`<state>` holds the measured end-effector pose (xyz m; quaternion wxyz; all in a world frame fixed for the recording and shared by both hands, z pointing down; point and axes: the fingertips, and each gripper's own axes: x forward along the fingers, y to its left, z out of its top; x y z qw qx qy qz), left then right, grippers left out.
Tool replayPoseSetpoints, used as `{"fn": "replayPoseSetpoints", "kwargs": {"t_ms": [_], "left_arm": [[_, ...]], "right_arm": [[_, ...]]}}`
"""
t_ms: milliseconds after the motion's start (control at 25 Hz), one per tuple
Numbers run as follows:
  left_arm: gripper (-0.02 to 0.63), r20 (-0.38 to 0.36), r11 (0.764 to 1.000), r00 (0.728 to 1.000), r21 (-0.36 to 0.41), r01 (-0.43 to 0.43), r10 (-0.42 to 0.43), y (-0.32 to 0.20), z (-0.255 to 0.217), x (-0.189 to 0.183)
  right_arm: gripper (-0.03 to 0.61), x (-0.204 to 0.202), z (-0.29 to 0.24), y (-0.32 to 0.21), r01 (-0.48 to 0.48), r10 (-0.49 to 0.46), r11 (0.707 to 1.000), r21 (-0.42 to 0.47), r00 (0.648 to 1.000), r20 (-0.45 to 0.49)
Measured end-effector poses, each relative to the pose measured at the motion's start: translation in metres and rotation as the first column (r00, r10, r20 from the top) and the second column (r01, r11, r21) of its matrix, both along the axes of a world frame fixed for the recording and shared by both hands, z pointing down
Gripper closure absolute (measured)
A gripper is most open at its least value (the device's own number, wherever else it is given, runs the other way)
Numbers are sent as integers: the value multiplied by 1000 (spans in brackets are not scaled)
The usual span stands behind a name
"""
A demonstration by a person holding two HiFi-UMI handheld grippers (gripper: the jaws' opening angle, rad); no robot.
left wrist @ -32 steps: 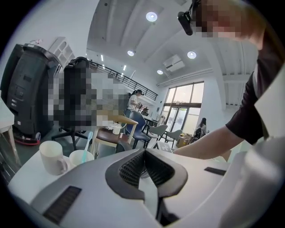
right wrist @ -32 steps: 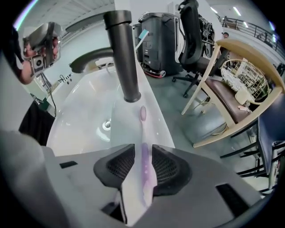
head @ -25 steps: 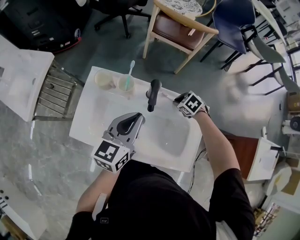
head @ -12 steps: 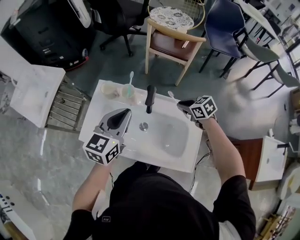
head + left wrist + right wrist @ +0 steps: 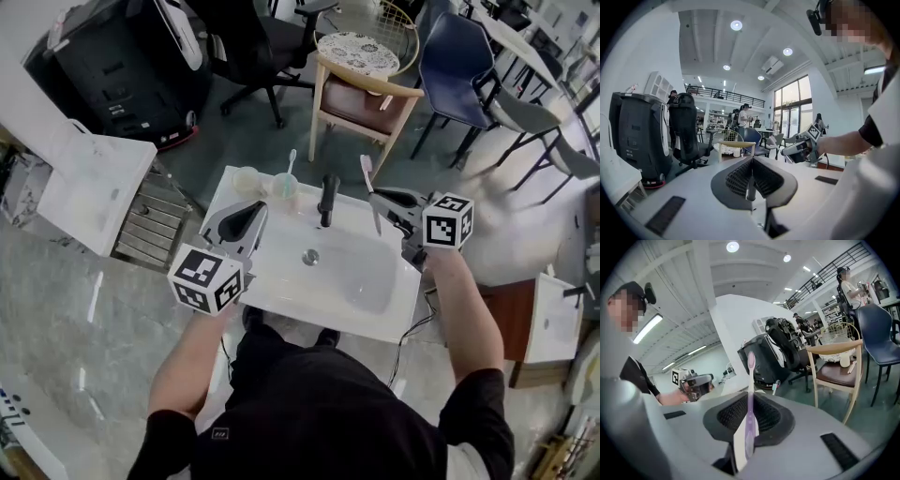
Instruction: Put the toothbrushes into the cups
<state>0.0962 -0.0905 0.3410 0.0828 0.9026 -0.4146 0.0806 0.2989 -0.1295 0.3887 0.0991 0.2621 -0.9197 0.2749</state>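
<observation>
While both hands hold above the white sink [image 5: 281,281], my right gripper [image 5: 377,199] is clamped on one purple toothbrush [image 5: 367,173]. The jaws press on the lower part of the handle. The bristle head stands up clear of the fingertips, as the right gripper view shows directly. This gripper hangs over the back right corner of the sink, to the right of the single black faucet [image 5: 327,199].

My left gripper [image 5: 255,211] has its jaws closed together, with nothing between them. It hangs over the left part of the sink, in front of the cups.

Item count, task things:
- Cups: two. The left cup [image 5: 246,178] and the right cup [image 5: 284,190] stand side by side on the back rim of the sink, left of the faucet.
- Toothbrushes: two. One is the purple one in my right gripper, well apart from both cups, with the faucet between. The second toothbrush [image 5: 290,161], light-coloured, stands tilted in the right cup, the one nearer the faucet.

Item count, other things:
- Drain [image 5: 310,256]: one, in the basin floor.
- Wooden chair [image 5: 361,80]: one, behind the sink.
- Blue chair [image 5: 450,47]: one, to the right of the wooden chair.
</observation>
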Motion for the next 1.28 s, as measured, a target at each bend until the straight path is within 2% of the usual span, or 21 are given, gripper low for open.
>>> {"fn": "replayPoseSetpoints", "kwargs": {"t_ms": [160, 320, 520, 680, 880, 1080, 1280], "left_arm": [[597, 22, 999, 1000, 28, -21, 21, -15, 4, -41], [598, 9, 997, 998, 21, -69, 69, -30, 9, -109], [598, 0, 991, 991, -1, -132, 132, -52, 12, -194], [598, -31, 984, 984, -25, -176, 175, -56, 19, -229], [598, -67, 978, 977, -36, -203, 201, -71, 22, -234], [597, -53, 980, 979, -22, -200, 198, -86, 23, -224], [598, -26, 989, 989, -36, -146, 145, -112, 26, -213]], "right_arm": [[523, -58, -26, 11, -10, 9, 999, 32, 1000, 23], [523, -134, -36, 6, -54, 53, 995, 89, 999, 6], [523, -236, -38, -20, -154, 148, 987, 42, 981, 128], [523, -287, -22, -28, -213, 209, 976, 40, 974, 82], [523, -310, -8, -35, -232, 230, 971, 52, 973, 34], [523, -298, 15, -49, -251, 250, 967, 45, 968, 23], [523, -275, 17, -83, -317, 309, 947, 50, 943, 123]]}}
